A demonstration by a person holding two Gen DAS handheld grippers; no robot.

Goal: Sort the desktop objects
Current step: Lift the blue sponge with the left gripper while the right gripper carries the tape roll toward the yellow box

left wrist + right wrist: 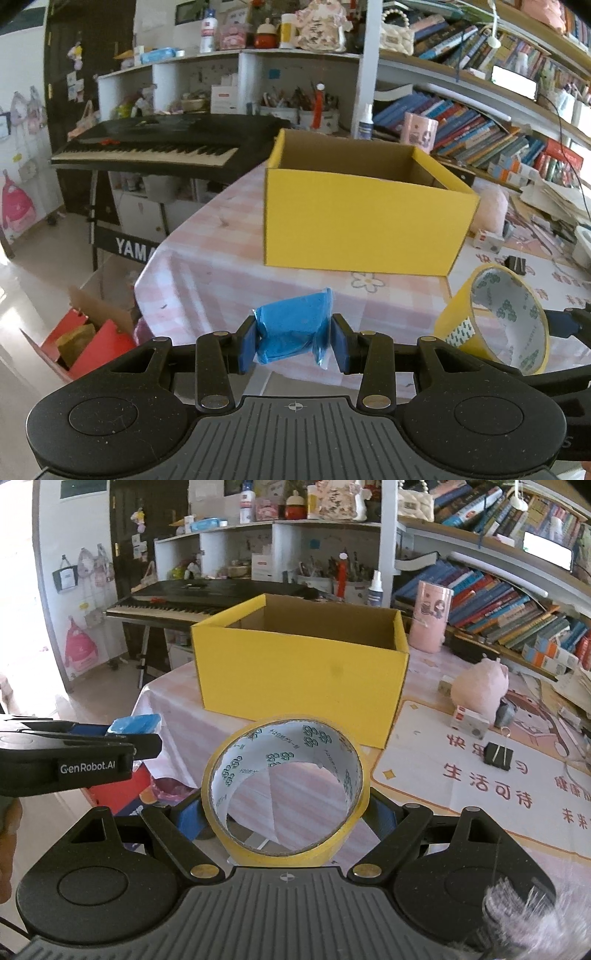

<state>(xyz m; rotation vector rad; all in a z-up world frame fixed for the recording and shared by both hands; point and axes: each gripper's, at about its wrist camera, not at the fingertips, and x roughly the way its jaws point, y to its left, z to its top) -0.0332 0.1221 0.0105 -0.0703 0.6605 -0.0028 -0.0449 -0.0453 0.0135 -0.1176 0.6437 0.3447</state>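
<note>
My left gripper [293,341] is shut on a blue plastic packet [295,330] and holds it above the near edge of the table. It also shows at the left of the right wrist view [136,734]. My right gripper [284,812] is shut on a yellow roll of tape [284,786], held on edge with its hole facing the camera. The roll also shows at the right of the left wrist view [495,317]. An open yellow cardboard box [362,218] [299,672] stands on the table ahead of both grippers.
The table has a pink checked cloth [207,258] and a printed mat [480,782]. A black binder clip [498,755], a small white box [469,722], a pink plush toy [480,690] and a pink cup [430,616] lie right of the box. A keyboard [147,151] and bookshelves stand behind.
</note>
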